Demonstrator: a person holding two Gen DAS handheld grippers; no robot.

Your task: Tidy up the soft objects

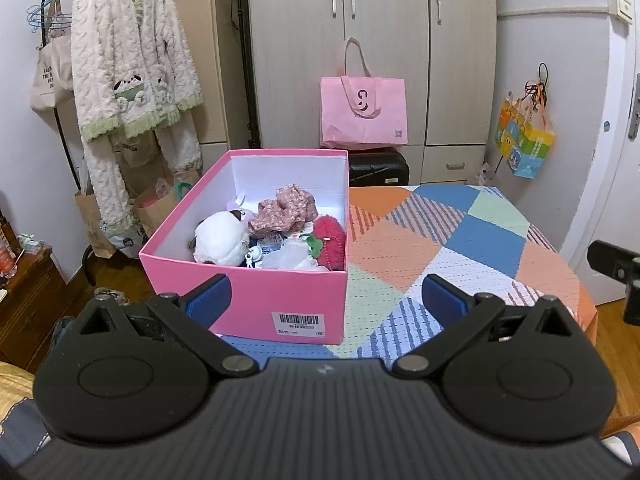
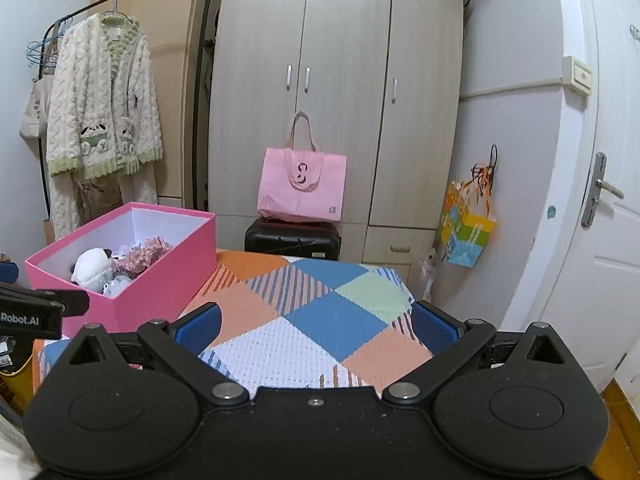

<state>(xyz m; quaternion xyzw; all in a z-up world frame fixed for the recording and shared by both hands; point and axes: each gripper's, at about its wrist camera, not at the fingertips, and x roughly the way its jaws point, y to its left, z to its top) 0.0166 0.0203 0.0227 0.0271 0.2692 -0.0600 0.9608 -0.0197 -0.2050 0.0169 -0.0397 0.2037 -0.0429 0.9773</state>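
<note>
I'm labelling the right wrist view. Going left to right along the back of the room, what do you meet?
Fluffy cream bathrobe on the rack → pink cardboard box of soft toys → pink tote bag on the black case → colourful paper gift bag on the wall → white door's metal handle.

The box (image 1: 248,300) sits on the table's (image 1: 460,240) left side, soft toys (image 1: 222,240) inside it.

A white barcode sticker (image 1: 298,323) stood on the near wall of the pink box (image 1: 256,300); its small print was too fine to read. The pink tote bag (image 1: 363,112) bore a logo like the letter "G" over a curved stroke. In the right wrist view, "Robot.AI" showed in white on the left gripper (image 2: 24,312), cut off at its start. Dark lettering on the beige tote bag (image 1: 50,76) was unreadable.
</note>
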